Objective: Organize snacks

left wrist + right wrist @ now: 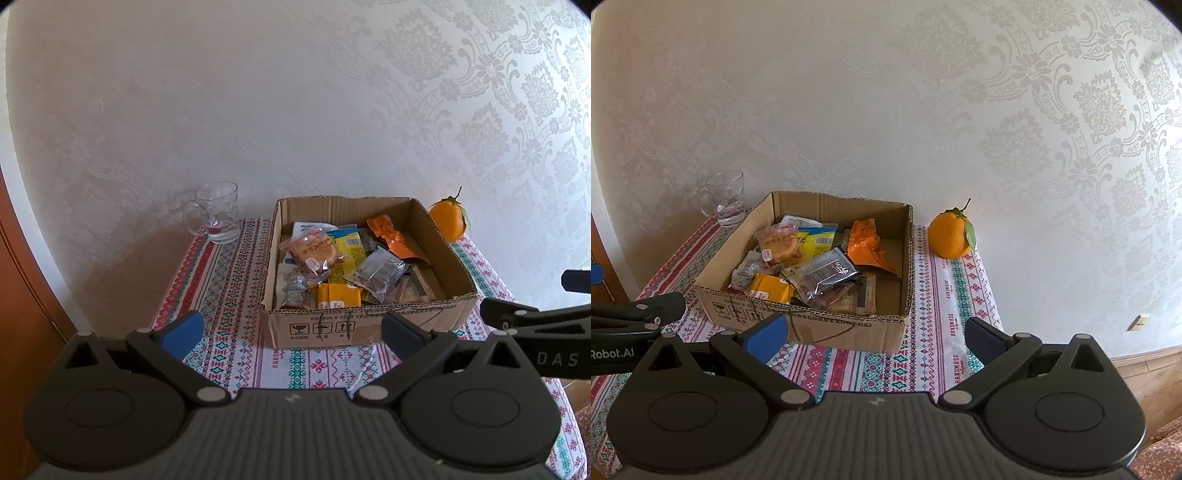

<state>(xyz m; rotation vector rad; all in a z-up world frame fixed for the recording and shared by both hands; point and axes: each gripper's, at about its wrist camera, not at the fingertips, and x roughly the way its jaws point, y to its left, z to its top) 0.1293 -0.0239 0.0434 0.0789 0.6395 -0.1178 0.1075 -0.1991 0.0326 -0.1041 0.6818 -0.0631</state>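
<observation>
Tablecloth (945, 295) reads "HANDMADE"; hand-held gripper (635, 317) reads "Robot.AI".

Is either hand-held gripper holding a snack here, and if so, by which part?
Nothing is held. The left hand-held gripper and right hand-held gripper are both open and empty, short of the cardboard box.

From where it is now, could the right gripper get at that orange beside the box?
Probably yes: the right gripper is open and empty, and the orange stands alone on the tablecloth beside the cardboard box.

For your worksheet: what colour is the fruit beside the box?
Orange, with a green leaf; clearest in the right wrist view.
</observation>
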